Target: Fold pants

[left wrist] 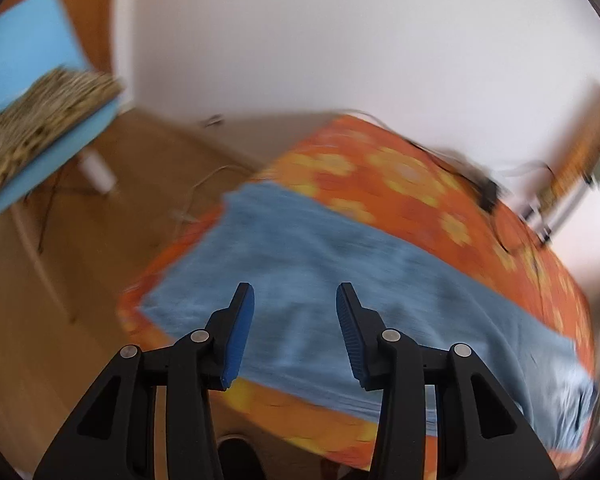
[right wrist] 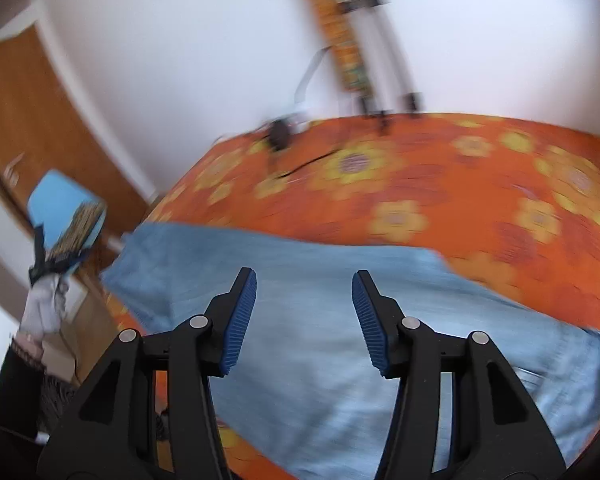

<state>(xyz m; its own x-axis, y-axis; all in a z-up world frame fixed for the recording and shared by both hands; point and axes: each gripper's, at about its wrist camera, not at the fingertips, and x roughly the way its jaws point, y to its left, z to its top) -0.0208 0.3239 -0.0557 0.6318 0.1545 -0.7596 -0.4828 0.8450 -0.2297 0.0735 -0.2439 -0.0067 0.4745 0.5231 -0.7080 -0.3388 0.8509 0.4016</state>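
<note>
- White walls are closing off the room behind a bed [right wrist: 480, 184] that is wearing an orange cover with yellow flowers; a wooden floor [left wrist: 28, 320] is showing beside it in the left wrist view.
- Light blue pants [left wrist: 300, 264] are lying flat on the bed cover, stretching along its near edge; both views are blurred, so seams and pockets are not showing clearly.
- In the left wrist view, the left claw [left wrist: 296, 294] is hanging above the pants with its jaws apart and nothing between them; the denim is spreading under and beyond the blue pads [left wrist: 240, 332], not touching them as far as the blur is letting me judge.
- In the right wrist view, the right claw [right wrist: 304, 280] is also standing with jaws apart, gripping nothing, and the pants [right wrist: 308, 352] are filling the space below and ahead of it, with one edge [right wrist: 284, 238] running across just beyond the fingertips.
- A blue chair [left wrist: 32, 64] carrying a speckled brown cushion [left wrist: 40, 120] is standing on the floor, well apart from the bed.
- A dark cable [right wrist: 308, 166] and a small black object [right wrist: 279, 132] are lying on the far part of the bed cover, near the wall.
- A wooden door [right wrist: 16, 120] is showing at the left of the right wrist view.
</note>
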